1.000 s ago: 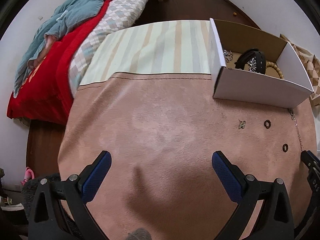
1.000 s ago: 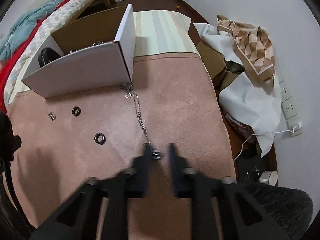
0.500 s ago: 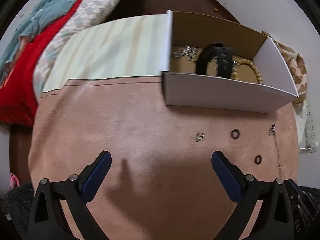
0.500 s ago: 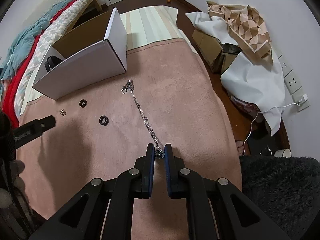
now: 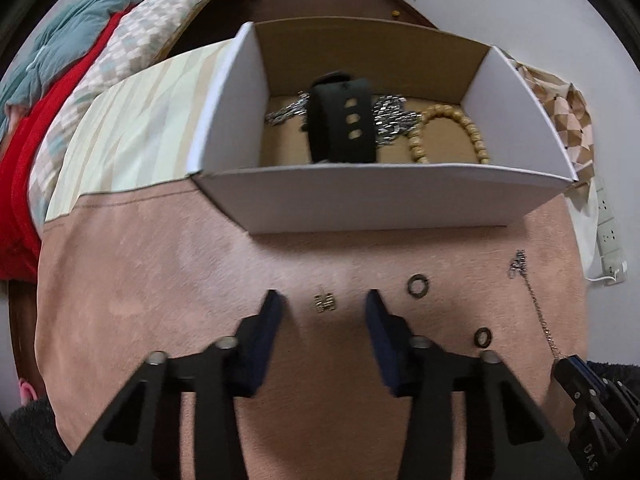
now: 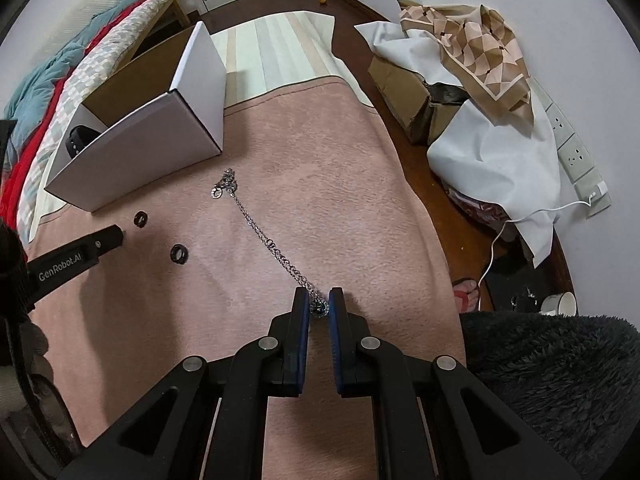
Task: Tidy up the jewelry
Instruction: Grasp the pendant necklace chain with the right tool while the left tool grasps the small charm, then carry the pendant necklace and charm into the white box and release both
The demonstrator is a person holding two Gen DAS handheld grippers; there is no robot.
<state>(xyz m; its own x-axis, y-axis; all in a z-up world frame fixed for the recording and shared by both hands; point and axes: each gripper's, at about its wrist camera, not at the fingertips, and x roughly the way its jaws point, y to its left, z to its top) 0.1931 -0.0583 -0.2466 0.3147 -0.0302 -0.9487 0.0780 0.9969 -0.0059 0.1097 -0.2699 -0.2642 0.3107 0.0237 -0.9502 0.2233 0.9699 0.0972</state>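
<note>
My left gripper (image 5: 324, 304) has closed in a lot over the last second: a second ago its fingers were spread wide over bare pink blanket, now they are much narrower and bracket the small gold clasp piece (image 5: 324, 302). They are not touching it yet; there is a gap on each side. The view has also swung toward the white box (image 5: 380, 200), which now fills the far side of the left wrist view.

My right gripper (image 6: 319, 307) has its fingers nearly together, pinching the round pendant end of the silver chain (image 6: 264, 236). That grip looks the same as half a second ago, but the right view has pulled back a little. The chain lies stretched across the pink blanket (image 6: 340, 184) from the fingers toward the near right corner of the box, its far ring end (image 6: 218, 192) just beside that corner and apparently on the blanket.

Two dark rings (image 5: 418, 285) (image 5: 483, 337) lie loose on the blanket between the clasp piece and the chain. Inside the box I see a black strap (image 5: 344, 120), a pile of silver chain (image 5: 390, 120) and a wooden bead bracelet (image 5: 452, 132), so part of the sorting is done.

My judgement: both hands are mid-pick, with the right one ahead. Four loose items are left outside the box. The small clasp piece sits low in the pile and may slip when the left fingers close.
</note>
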